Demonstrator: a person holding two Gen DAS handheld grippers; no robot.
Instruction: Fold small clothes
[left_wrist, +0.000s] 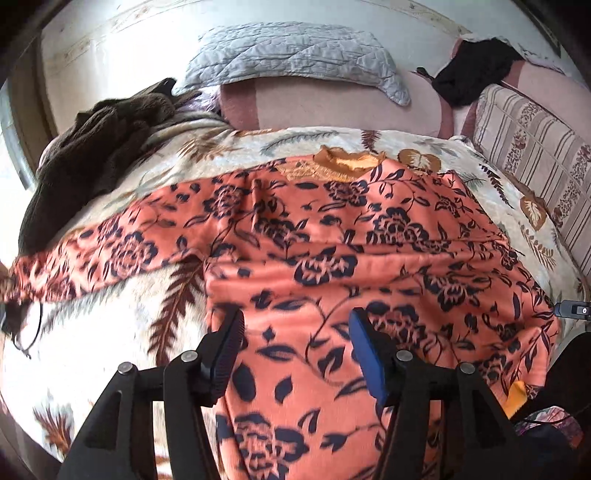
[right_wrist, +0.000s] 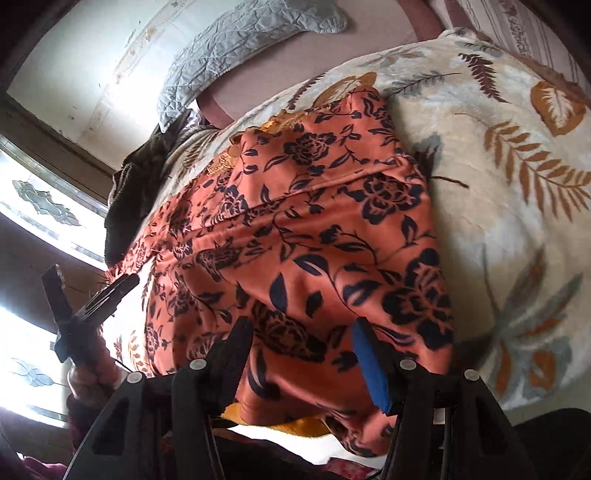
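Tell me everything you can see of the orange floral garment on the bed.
The orange floral garment is a thin, smooth-looking cloth printed with dark navy roses, leaves and vines. It lies spread, creased by soft folds, on the leaf-patterned blanket. One long sleeve stretches out sideways over the blanket. A yellow-gold trim shows at its far edge, and a yellow piece at the near edge. Both grippers stand open above it, neither pinching the cloth.
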